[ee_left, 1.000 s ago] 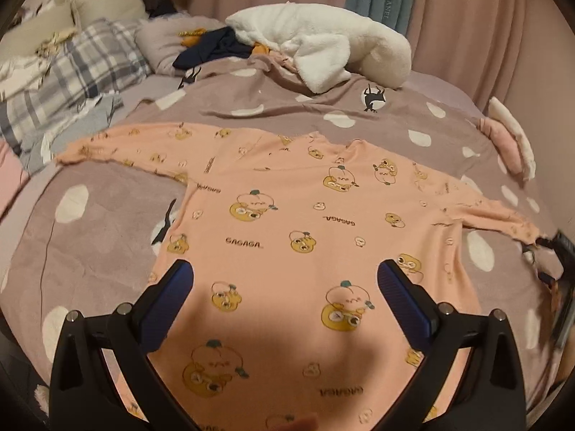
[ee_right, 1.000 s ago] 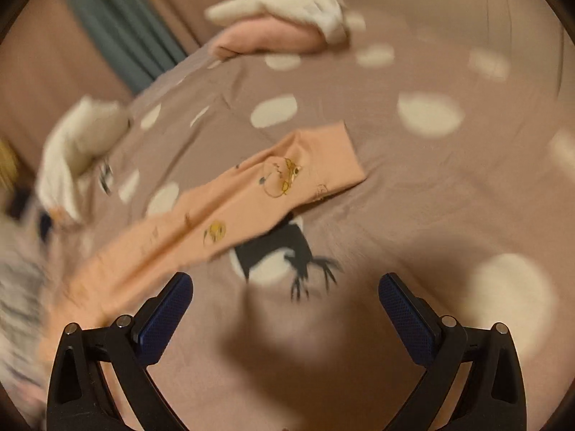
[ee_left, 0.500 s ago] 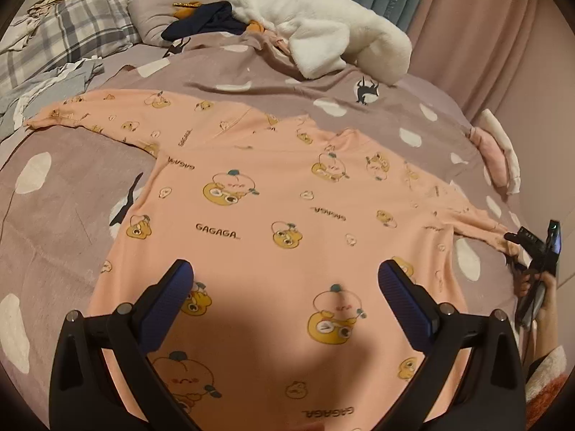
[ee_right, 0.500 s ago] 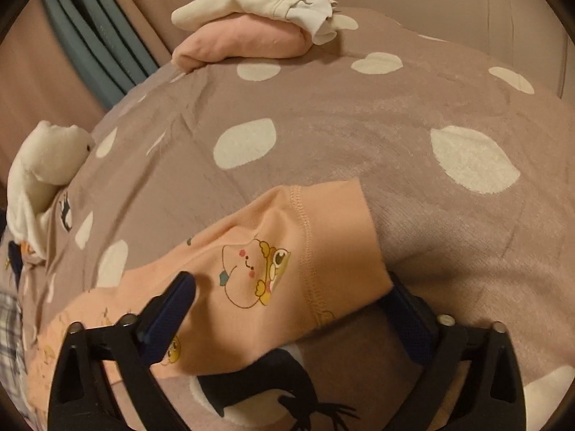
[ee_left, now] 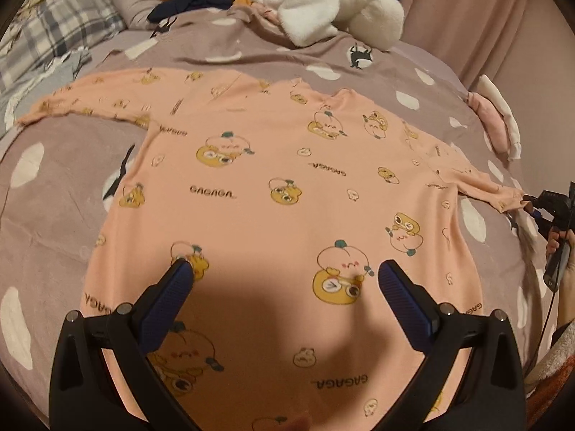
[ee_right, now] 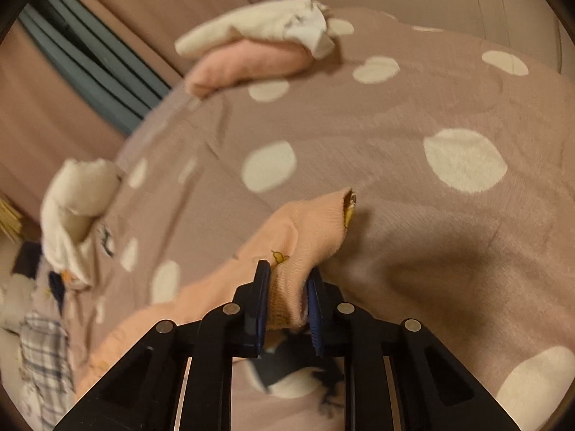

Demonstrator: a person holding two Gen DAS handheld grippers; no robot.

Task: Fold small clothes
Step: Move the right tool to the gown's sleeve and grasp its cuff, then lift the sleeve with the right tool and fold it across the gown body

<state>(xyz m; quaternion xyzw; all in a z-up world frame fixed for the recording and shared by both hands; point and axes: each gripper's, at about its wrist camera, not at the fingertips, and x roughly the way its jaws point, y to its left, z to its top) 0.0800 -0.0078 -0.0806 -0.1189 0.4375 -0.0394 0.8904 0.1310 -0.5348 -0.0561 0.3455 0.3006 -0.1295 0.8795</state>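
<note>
A small peach long-sleeved shirt (ee_left: 273, 194) with cartoon prints lies spread flat on the bed, both sleeves out to the sides. My left gripper (ee_left: 285, 273) is open, hovering low over the shirt's lower middle. My right gripper (ee_right: 287, 280) is shut on the cuff of the right sleeve (ee_right: 312, 230), which bunches up between the blue pads. In the left wrist view the right gripper (ee_left: 532, 203) shows at the far right edge, holding that sleeve end (ee_left: 503, 197).
The bed has a mauve blanket with white dots (ee_left: 54, 222). A white fluffy blanket (ee_left: 323, 7) and dark clothes lie at the far side. Folded pink and white clothes (ee_right: 258, 50) sit near the bed edge. A plaid pillow (ee_left: 64, 39) is far left.
My right gripper closed on the sleeve cuff and lifted it slightly. My left gripper moved lower and closer over the shirt body.
</note>
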